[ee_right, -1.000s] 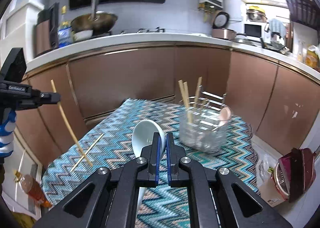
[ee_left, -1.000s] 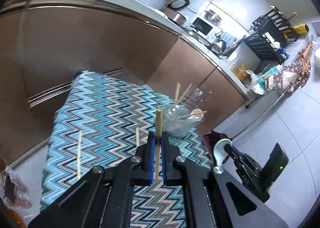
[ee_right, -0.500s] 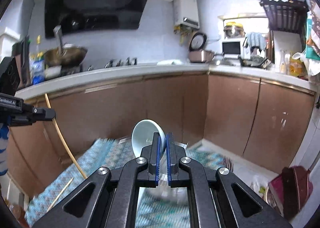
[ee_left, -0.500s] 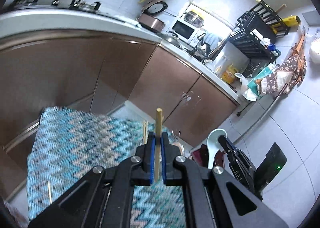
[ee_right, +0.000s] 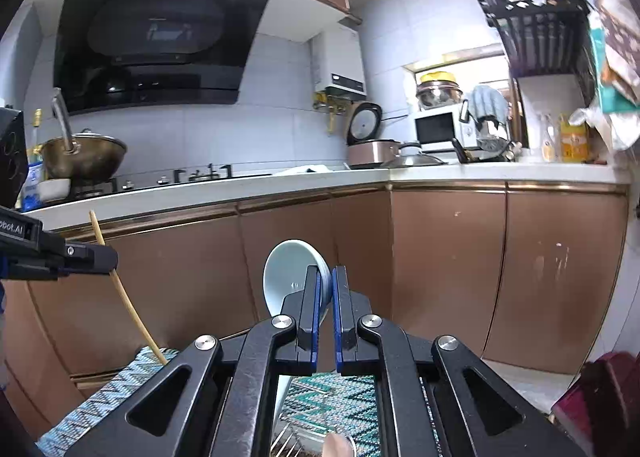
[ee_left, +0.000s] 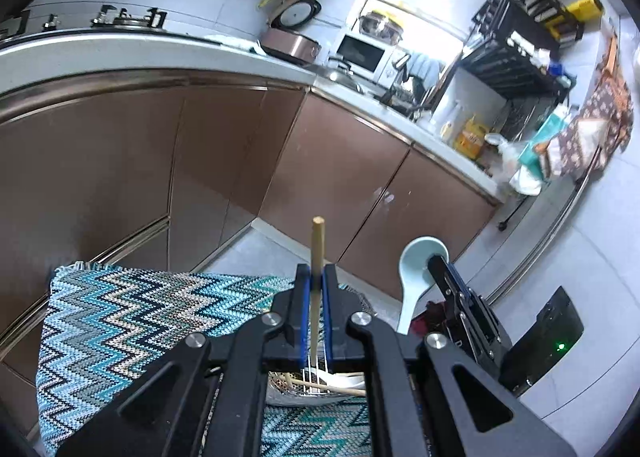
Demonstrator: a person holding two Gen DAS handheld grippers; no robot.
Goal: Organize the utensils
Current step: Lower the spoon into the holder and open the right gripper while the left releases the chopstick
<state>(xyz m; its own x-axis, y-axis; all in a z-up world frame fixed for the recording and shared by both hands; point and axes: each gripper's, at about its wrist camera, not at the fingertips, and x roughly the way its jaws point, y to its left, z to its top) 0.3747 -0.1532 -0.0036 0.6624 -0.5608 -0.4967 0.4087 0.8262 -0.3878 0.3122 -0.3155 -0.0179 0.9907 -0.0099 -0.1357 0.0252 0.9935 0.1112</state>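
both tools clamped tight, left tool (ee_left: pixel 316 293) beside right tool (ee_right: pixel 326 289)

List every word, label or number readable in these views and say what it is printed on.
"obot.AI": white letters on the left gripper body, cut off at the frame edge.
Yellow bottle label on the counter: too blurred to read.
Range hood marking: too small to read.

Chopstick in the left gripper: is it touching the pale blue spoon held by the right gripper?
Apart. The left wrist view shows the chopstick upright in the left gripper, with open floor between it and the spoon in the right gripper.
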